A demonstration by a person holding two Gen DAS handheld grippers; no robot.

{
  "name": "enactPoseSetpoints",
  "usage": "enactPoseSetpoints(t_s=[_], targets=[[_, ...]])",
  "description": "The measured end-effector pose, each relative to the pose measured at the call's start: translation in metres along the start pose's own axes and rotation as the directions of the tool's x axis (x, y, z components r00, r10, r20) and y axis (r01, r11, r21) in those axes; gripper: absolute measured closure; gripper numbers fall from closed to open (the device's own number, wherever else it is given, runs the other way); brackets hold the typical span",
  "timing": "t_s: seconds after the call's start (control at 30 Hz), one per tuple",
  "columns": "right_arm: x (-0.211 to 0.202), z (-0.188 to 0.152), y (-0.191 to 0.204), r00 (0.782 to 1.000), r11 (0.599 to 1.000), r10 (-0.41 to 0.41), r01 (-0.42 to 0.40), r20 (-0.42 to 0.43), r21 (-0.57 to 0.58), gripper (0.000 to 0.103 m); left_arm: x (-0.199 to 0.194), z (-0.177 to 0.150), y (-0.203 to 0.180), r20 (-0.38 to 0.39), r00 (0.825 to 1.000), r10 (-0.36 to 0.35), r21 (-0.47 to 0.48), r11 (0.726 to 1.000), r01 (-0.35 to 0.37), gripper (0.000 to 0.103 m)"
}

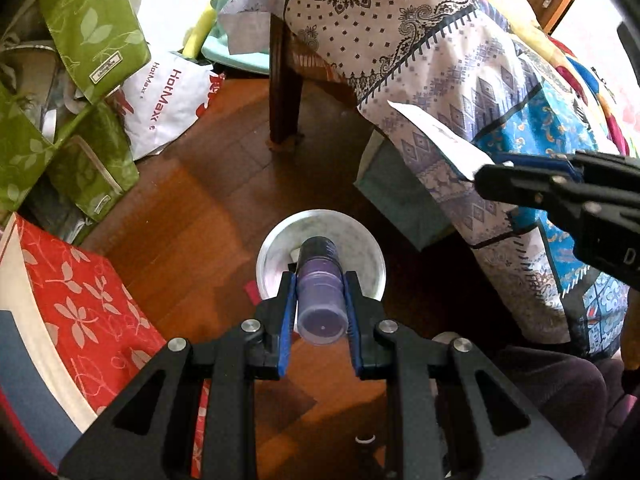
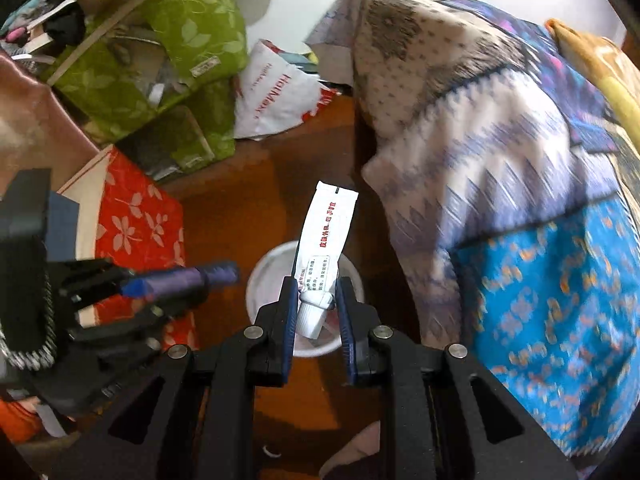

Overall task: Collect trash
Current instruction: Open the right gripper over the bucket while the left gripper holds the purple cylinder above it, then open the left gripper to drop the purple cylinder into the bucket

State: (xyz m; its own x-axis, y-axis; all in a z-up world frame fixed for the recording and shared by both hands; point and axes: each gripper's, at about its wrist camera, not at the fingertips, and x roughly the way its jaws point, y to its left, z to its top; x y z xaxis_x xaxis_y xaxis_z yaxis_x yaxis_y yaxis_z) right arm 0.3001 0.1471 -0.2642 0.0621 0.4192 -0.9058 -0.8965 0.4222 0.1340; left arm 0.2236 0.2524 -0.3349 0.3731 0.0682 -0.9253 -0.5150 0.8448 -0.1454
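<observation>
— Two bits of trash, one to each hand, and both hang right over the white bowl (image 1: 276, 256) on the floor.

— What has the left hand-held gripper (image 1: 320, 312) got?

— A small purple bottle (image 1: 320, 300), dark cap pointing down at the bowl. The blue pads (image 1: 286, 320) are squeezed against its sides, so the jaws stand only as far apart as the bottle is thick. My guess is it's tipped that way so it falls straight in when the grip lets go.

— And the right hand-held gripper (image 2: 318, 308)?

— Nearly closed, pinching a white ointment tube (image 2: 326, 240) at the neck just above its ribbed cap. The flat crimped end sticks out ahead of the fingers, over the far rim of the bowl. I reckon the neck is the stiffest place to hold a flattened tube.

— So the bowl is the bin?

— It looks that way; there may already be something in it, but I can't make it out.

— Further off?

— A chair leg (image 1: 284, 92), a patterned cloth (image 1: 440, 64) draped beside it, then green fabric boxes (image 1: 92, 32) and a white plastic bag (image 1: 168, 100) against the wall.
</observation>
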Motion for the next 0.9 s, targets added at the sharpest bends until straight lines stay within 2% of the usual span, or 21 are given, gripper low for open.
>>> enactPoseSetpoints(t_s=[0.07, 0.13, 0.4, 0.47, 0.7, 0.9], targets=[[0.006, 0.005, -0.002, 0.999, 0.999, 0.035, -0.034, -0.026, 0.019, 0.082, 0.001, 0.003, 0.000, 0.001, 1.000, -0.003, -0.005, 1.000, 0.003, 0.081], [0.010, 0.007, -0.004, 0.999, 0.999, 0.033, -0.032, -0.042, 0.039, 0.067, 0.004, 0.007, 0.000, 0.002, 1.000, -0.007, -0.014, 1.000, 0.007, 0.081], [0.002, -0.003, -0.019, 0.999, 0.997, 0.019, -0.015, -0.046, 0.080, 0.066, 0.013, 0.026, -0.006, 0.000, 0.998, -0.060, -0.067, 0.996, 0.060, 0.078], [-0.001, -0.006, -0.022, 0.999, 0.996, 0.012, -0.008, -0.047, 0.084, 0.066, 0.018, 0.026, -0.009, -0.034, 0.998, -0.047, -0.066, 0.997, 0.045, 0.069], [-0.021, -0.015, -0.028, 1.000, 0.996, -0.017, 0.019, -0.021, 0.085, 0.066, 0.008, 0.020, -0.021, -0.037, 0.999, -0.005, -0.015, 1.000, 0.004, 0.069], [-0.048, -0.021, -0.028, 0.999, 0.995, -0.032, 0.029, 0.029, 0.098, 0.066, -0.025, 0.020, -0.036, 0.024, 1.000, 0.017, 0.034, 0.999, -0.018, 0.069]])
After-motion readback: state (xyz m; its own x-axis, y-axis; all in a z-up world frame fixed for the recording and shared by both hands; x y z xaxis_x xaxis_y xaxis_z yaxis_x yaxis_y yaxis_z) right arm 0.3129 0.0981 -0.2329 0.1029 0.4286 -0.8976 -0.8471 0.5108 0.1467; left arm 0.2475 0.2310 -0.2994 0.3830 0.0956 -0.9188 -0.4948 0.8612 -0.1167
